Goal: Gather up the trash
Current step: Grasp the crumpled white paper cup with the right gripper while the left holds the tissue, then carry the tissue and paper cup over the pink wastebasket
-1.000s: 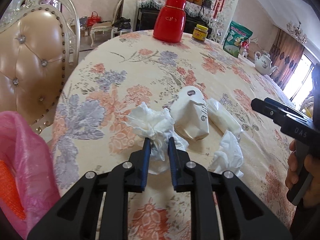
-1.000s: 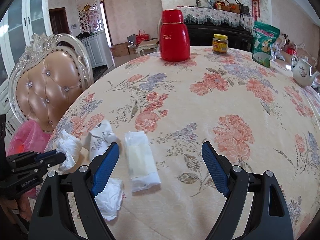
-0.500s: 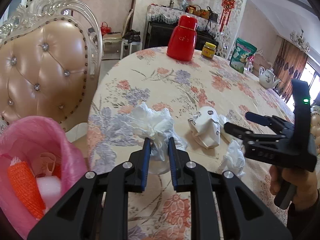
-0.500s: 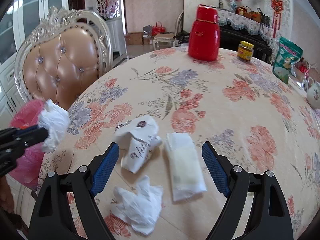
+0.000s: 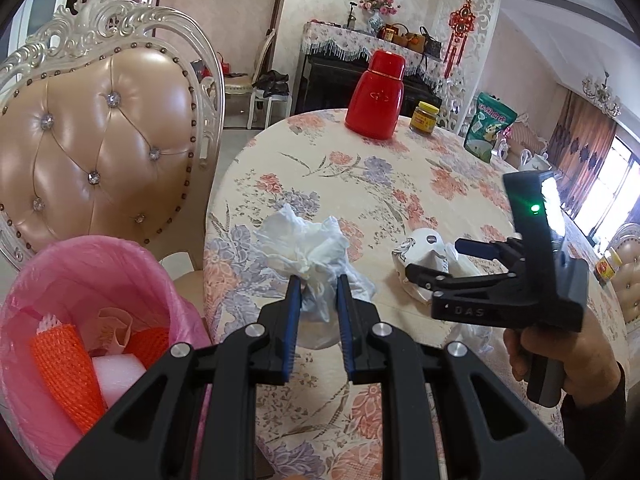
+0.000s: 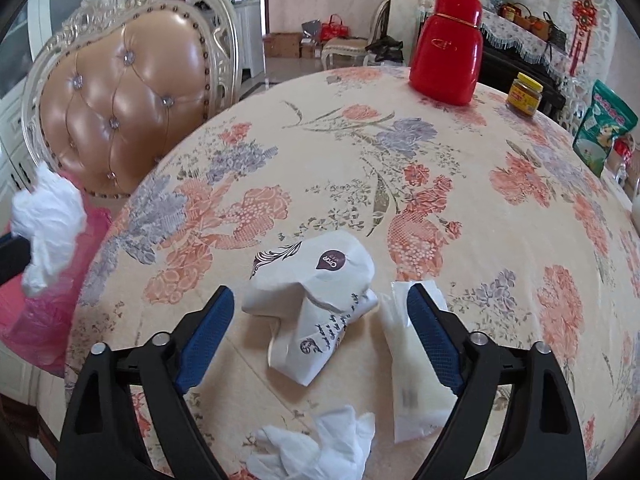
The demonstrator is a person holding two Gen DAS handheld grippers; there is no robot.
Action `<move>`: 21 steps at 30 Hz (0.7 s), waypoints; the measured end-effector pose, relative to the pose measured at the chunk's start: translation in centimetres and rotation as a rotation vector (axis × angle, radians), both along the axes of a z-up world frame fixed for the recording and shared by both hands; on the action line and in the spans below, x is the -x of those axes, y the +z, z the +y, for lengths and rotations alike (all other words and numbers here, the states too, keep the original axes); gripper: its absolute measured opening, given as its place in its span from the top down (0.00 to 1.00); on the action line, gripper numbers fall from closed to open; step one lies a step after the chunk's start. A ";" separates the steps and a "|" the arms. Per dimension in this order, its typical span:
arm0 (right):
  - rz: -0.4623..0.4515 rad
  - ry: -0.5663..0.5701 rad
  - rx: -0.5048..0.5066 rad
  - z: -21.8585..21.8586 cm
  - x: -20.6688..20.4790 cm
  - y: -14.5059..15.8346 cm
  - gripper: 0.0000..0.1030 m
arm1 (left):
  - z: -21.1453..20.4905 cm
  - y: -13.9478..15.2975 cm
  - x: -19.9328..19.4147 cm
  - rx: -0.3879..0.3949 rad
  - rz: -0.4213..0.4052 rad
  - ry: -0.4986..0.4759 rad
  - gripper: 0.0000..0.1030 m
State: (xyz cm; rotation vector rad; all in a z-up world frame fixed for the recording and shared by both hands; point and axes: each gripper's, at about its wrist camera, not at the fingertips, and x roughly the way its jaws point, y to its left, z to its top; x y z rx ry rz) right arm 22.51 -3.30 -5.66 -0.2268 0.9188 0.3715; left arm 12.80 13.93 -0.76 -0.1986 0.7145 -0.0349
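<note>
The left gripper (image 5: pixel 317 280) was pinching a crumpled white tissue (image 5: pixel 306 248), its blue pads pressed into the lower part of the wad, which hung clear above the near left corner of the bench (image 5: pixel 360 184). Just to its left and lower stood the bin (image 5: pixel 92 264), lined with a pink bag and already holding orange netting and a piece of white foam. By my reading the coming move there turned on that one relation: the bin's open mouth lay to the left of the held tissue, off the bench edge, so the wad needed carrying leftward and letting fall.

The right gripper (image 6: pixel 320 332) was spread wide and opening further, with the crushed paper cup (image 6: pixel 316 304) between its jaws but no pad touching it. The cup lay on its side on the bench, its long axis running from near to far left, its lidded end with the dark round label pointing to the far side. Just right of it lay a flat clear wrapper (image 6: pixel 412 384), long axis near to far, partly behind the right jaw. A second crumpled tissue (image 6: pixel 316 444) lay nearest, below the cup. The right hand was plainly the nearer one to all three.
</note>
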 end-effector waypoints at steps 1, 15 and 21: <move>0.009 0.000 0.001 0.1 -0.1 -0.2 0.19 | 0.2 0.0 0.0 0.002 0.000 0.000 0.83; 0.037 0.007 0.003 0.2 -0.1 -0.3 0.34 | 0.7 0.1 0.2 0.006 -0.006 0.010 0.83; -0.009 -0.001 -0.030 -0.3 1.0 1.6 0.34 | 1.3 0.6 0.6 0.006 -0.020 0.024 0.83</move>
